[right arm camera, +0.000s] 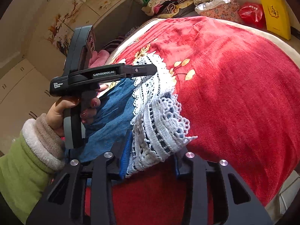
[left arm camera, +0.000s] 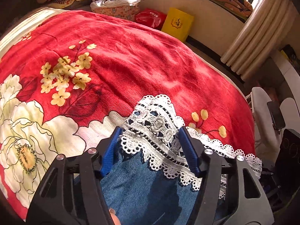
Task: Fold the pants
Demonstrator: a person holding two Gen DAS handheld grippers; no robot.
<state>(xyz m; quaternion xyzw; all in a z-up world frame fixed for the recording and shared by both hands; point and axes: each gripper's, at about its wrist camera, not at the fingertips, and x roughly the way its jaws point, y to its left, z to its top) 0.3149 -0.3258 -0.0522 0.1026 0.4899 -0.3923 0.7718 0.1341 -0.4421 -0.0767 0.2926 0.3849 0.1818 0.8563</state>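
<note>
The pants are blue denim [left arm camera: 142,183] with a white lace cuff [left arm camera: 157,123]. They lie on a red floral blanket [left arm camera: 131,56] on a bed. My left gripper [left arm camera: 150,131] straddles the lace cuff with its blue pads [left arm camera: 109,155] wide apart on either side. In the right wrist view the left gripper [right arm camera: 150,68] reaches over the denim [right arm camera: 112,108] and lace [right arm camera: 150,93]. My right gripper [right arm camera: 150,159] has the lace hem [right arm camera: 159,142] bunched between its blue pads [right arm camera: 126,159], which stand apart.
A yellow bag [left arm camera: 177,23], a red bag [left arm camera: 150,17] and a floral box [left arm camera: 116,9] sit past the bed's far edge. Piled clothes [right arm camera: 165,1] lie at the bed head. Curtains [left arm camera: 256,31] hang at right. A chair with a phone [left arm camera: 275,114] stands beside the bed.
</note>
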